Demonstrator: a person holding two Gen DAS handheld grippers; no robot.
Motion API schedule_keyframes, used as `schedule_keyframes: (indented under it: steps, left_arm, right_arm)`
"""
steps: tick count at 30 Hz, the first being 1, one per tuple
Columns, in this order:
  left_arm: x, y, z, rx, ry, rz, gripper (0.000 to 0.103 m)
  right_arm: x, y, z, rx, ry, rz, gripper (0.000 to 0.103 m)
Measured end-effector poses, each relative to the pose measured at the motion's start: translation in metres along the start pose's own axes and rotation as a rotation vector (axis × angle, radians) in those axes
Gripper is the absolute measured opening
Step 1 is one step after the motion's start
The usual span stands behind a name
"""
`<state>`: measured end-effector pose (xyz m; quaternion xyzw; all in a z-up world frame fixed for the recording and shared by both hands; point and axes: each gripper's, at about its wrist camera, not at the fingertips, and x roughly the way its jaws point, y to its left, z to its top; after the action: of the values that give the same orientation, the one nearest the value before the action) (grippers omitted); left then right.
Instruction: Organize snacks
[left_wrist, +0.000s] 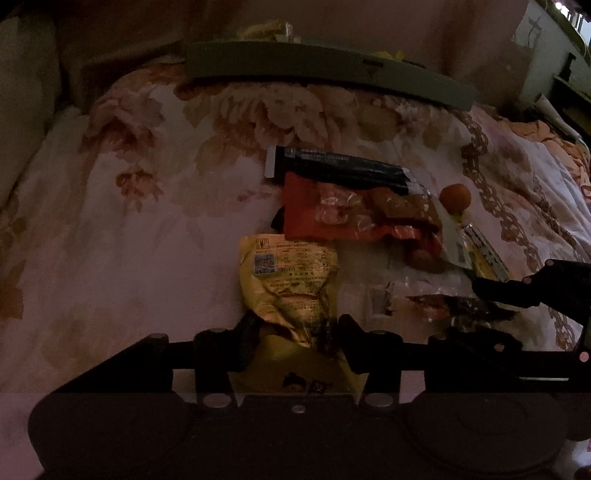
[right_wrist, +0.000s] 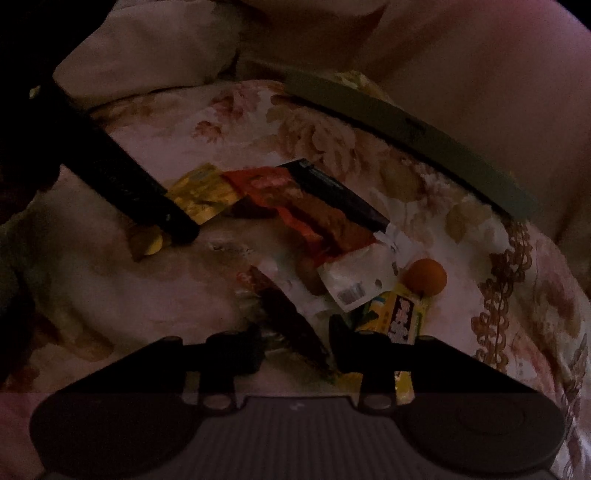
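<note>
A crumpled yellow snack packet (left_wrist: 288, 280) lies on the floral bedspread (left_wrist: 129, 240), and my left gripper (left_wrist: 295, 328) is shut on its near end. In the right wrist view my right gripper (right_wrist: 295, 339) is closed on a dark brown snack in a clear wrapper (right_wrist: 288, 314) that runs diagonally between the pads. Behind them is a heap: a red packet (left_wrist: 354, 214), a long black packet (left_wrist: 343, 170), a white sachet (right_wrist: 354, 280), a yellow box (right_wrist: 399, 317) and a small orange ball (right_wrist: 424, 277).
A long green tray (left_wrist: 325, 70) stands at the far side of the bedspread, with yellowish items in it. Pillows or bedding rise behind it and at the left. The light is dim. Bare bedspread lies to the left of the heap.
</note>
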<state>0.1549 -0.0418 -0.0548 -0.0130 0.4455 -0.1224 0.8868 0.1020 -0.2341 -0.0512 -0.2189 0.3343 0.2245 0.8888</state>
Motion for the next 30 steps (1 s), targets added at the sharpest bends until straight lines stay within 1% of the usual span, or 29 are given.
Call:
schedule_keyframes:
  steps: [3,5,7,10,11,12,17,18,23,28,29,30]
  left_arm:
    - [0.000,-0.001,0.000,-0.004,0.005,0.006,0.051]
    - [0.002,-0.003,0.001,0.000,0.009,0.007,0.057]
    - [0.004,-0.004,0.002,0.001,0.008,0.007,0.058]
    - [0.006,-0.007,0.002,0.013,0.008,0.024,0.055]
    - [0.006,-0.008,0.002,0.020,0.008,0.034,0.052]
    - [0.005,-0.009,0.002,0.026,0.008,0.040,0.051]
    - [0.000,-0.010,-0.001,0.031,0.013,0.056,0.047]
    - [-0.002,-0.010,-0.002,0.027,0.013,0.062,0.046]
    - [-0.011,-0.008,-0.005,0.007,0.004,0.081,0.046]
    - [-0.022,-0.008,-0.009,0.000,-0.027,0.093,0.046]
    - [-0.025,-0.009,-0.009,0.000,-0.036,0.093,0.046]
    - [-0.028,-0.010,-0.009,0.001,-0.047,0.094,0.046]
  right_arm:
    - [-0.004,-0.003,0.001,0.051,0.022,0.022,0.039]
    - [-0.005,-0.005,0.001,0.092,0.043,0.035,0.039]
    - [-0.004,-0.011,0.000,0.149,0.063,0.050,0.040]
    - [-0.001,-0.019,-0.001,0.224,0.063,0.071,0.042]
    - [0.000,-0.019,-0.002,0.231,0.060,0.073,0.042]
    - [0.001,-0.018,-0.002,0.231,0.058,0.072,0.042]
    - [-0.003,-0.008,-0.003,0.167,0.044,0.028,0.040]
    - [-0.003,-0.004,-0.002,0.148,0.042,0.013,0.036]
    - [-0.010,0.015,-0.003,0.012,0.029,-0.073,0.036]
    - [-0.014,0.029,-0.004,-0.086,0.010,-0.145,0.035]
    - [-0.014,0.030,-0.004,-0.098,0.004,-0.153,0.033]
    - [-0.015,0.031,-0.004,-0.106,-0.002,-0.161,0.023]
